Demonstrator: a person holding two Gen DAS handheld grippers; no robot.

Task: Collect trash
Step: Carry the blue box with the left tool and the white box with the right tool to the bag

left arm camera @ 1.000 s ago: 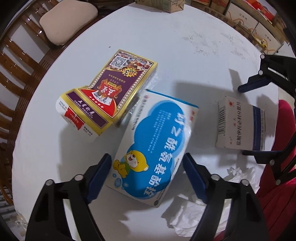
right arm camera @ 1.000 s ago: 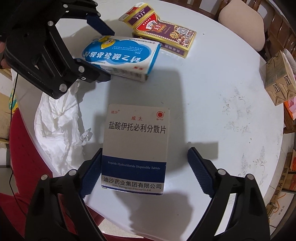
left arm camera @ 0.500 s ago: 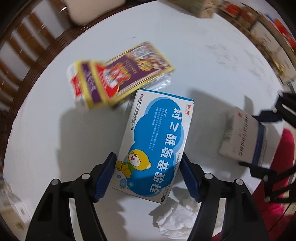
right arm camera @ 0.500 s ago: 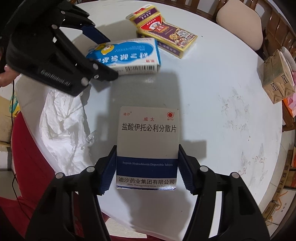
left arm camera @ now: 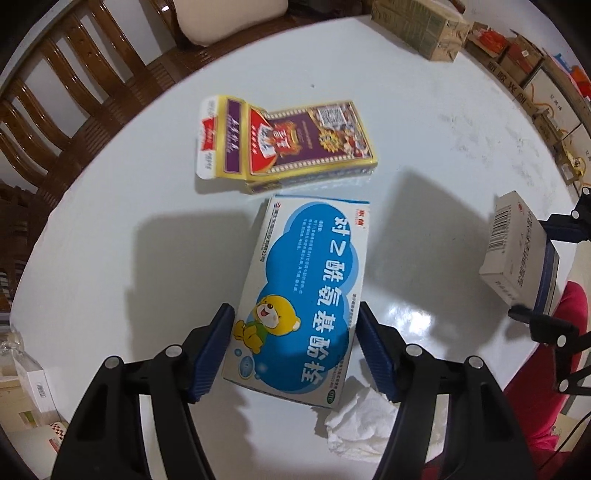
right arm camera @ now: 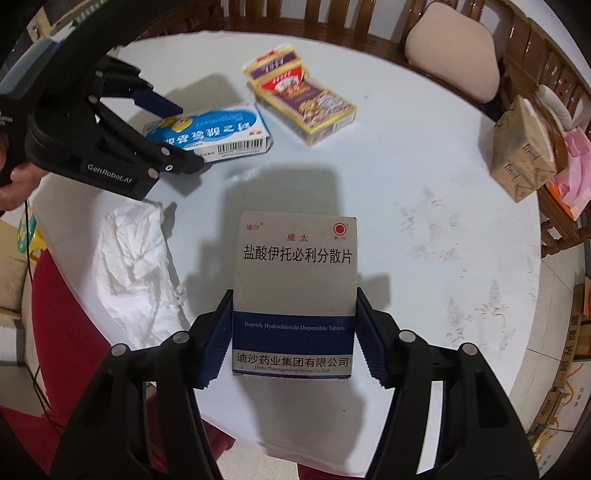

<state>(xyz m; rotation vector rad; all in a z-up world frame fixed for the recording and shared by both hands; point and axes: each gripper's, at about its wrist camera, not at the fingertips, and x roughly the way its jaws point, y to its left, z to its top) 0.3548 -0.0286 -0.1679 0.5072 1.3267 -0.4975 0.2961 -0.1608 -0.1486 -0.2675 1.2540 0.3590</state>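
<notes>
White laminate covers the round counter (right arm camera: 424, 155), glossy and scuffed in places, so flat cardboard is likely to slide on it rather than catch; it is ringed by wooden chairs (left arm camera: 66, 85) with a beige cushion (right arm camera: 452, 48), and stacked cardboard cartons (left arm camera: 417, 26) are seen at the far edge and on the floor beyond. Of the trash, the blue medicine box (left arm camera: 306, 291) is the largest piece: it lies flat near the counter's near edge, bracketed across its short width by the left gripper (left arm camera: 295, 347), whose fingers (left arm camera: 212, 350) stand at its two long sides; whether they already press the card cannot be told. It is judged light and probably empty, with thin walls that would buckle under a hard squeeze, so a hold near the end panel, where the folds stiffen it, seems best. The grey tablet box (right arm camera: 295, 295) is clamped on both long edges by the right gripper (right arm camera: 293, 332), and its far end appears raised off the counter; being equally light, it should carry without slipping against the ribbed pads. The purple and yellow carton (left arm camera: 291, 142), flap open, lies just beyond the blue box and should be taken by its body, not the loose flap. The crumpled tissue (right arm camera: 133, 266), soft and shapeless, rests at the near edge and can be pinched anywhere.
</notes>
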